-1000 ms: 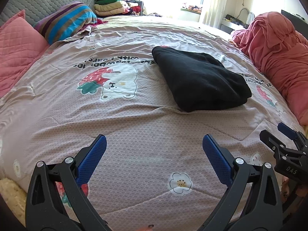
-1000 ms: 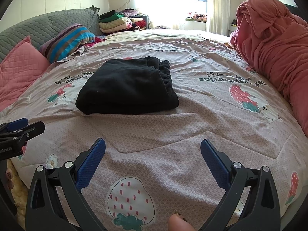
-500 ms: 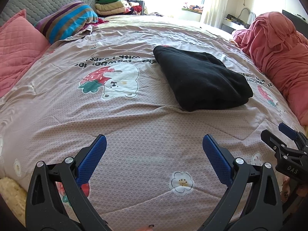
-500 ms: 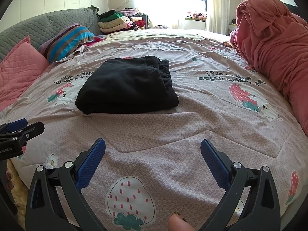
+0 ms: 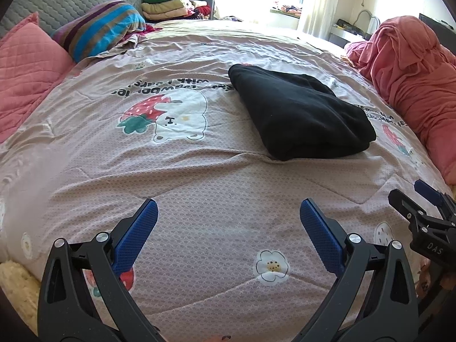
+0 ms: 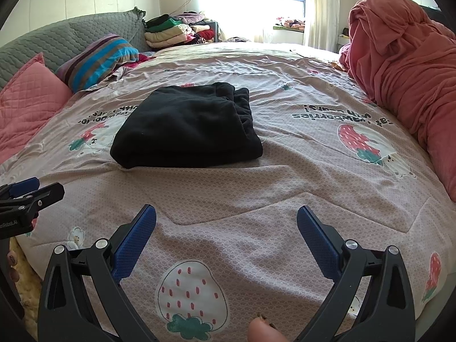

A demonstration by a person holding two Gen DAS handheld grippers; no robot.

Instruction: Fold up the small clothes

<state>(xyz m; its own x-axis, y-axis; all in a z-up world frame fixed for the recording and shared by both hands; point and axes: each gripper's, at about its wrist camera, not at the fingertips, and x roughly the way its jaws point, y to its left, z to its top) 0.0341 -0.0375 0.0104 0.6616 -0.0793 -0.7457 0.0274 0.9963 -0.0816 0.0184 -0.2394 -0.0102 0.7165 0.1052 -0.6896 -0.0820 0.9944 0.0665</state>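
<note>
Striped pillow (image 5: pixel 99 25) and pink pillow (image 5: pixel 25 65) lie near a grey headboard (image 5: pixel 71 2).

White letters reading "DAS" are showing on the black body of the right tool (image 5: pixel 427 222), seen at the edge of the left wrist view. A partly cut-off white word, something like "enRobot.AI", is showing on the left tool (image 6: pixel 25 199) in the right wrist view. The bedspread (image 6: pixel 256 199) is carrying upside-down black print reading roughly "strawberries with bears!" (image 6: pixel 342 114); its first word is reading less clearly.
</note>
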